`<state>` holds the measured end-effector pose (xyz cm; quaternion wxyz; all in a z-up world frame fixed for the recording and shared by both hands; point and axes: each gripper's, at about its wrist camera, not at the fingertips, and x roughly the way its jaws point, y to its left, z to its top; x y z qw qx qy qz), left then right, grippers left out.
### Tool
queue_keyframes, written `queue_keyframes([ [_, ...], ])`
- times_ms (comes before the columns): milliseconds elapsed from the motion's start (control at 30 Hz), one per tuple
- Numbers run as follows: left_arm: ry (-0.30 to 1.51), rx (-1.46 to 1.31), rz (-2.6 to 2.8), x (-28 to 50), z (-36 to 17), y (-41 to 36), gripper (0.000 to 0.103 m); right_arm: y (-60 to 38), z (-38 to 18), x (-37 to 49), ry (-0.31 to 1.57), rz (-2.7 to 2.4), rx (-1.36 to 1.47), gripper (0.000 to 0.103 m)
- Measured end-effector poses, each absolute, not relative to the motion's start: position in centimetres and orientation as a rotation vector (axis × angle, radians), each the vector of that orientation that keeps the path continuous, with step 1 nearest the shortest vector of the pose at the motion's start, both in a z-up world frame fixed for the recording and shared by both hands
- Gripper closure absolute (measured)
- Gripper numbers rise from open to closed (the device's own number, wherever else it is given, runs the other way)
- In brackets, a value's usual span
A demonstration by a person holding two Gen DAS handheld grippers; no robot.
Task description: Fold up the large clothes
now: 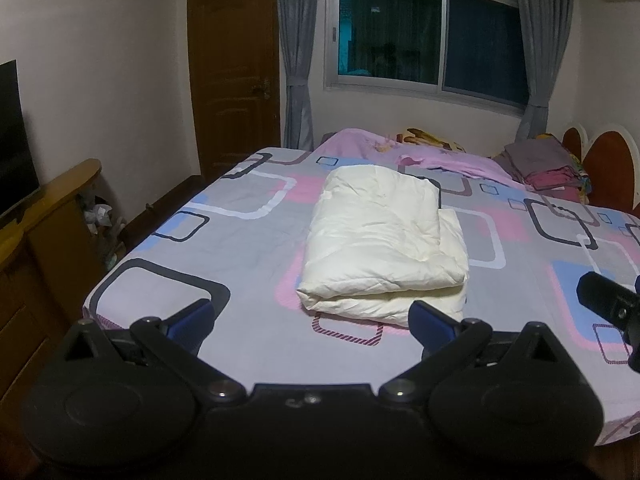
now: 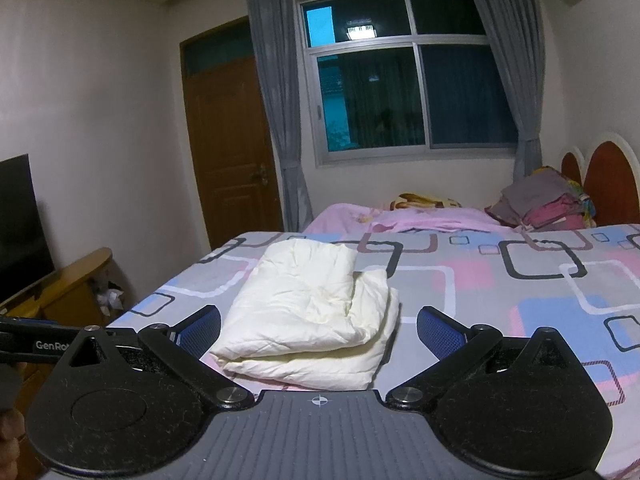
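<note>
A bed (image 1: 248, 264) in a grey sheet with pink and blue squares. Far right, stacked clothes (image 1: 548, 170) by the headboard (image 2: 612, 184). Far wall: window (image 2: 404, 76), curtains (image 2: 276, 100), brown door (image 1: 236, 76). Left, television (image 2: 20, 220).

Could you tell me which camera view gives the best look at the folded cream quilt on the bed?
The left wrist view: the folded cream quilt lies centred beyond the open left gripper, its whole top and stacked front layers unobstructed. In the right wrist view the quilt appears lower, seen flatter, and the right gripper body hides its nearest edge.
</note>
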<state>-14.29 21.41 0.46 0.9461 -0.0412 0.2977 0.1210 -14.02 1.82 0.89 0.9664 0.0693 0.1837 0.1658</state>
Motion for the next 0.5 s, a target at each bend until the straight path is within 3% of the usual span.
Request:
queue_keyframes([
  [500,0.612,-0.079,0.237,-13.7,0.48,21.31,0.0,1.83,0.85,-13.55,0.379,0.335,0.143,0.0],
])
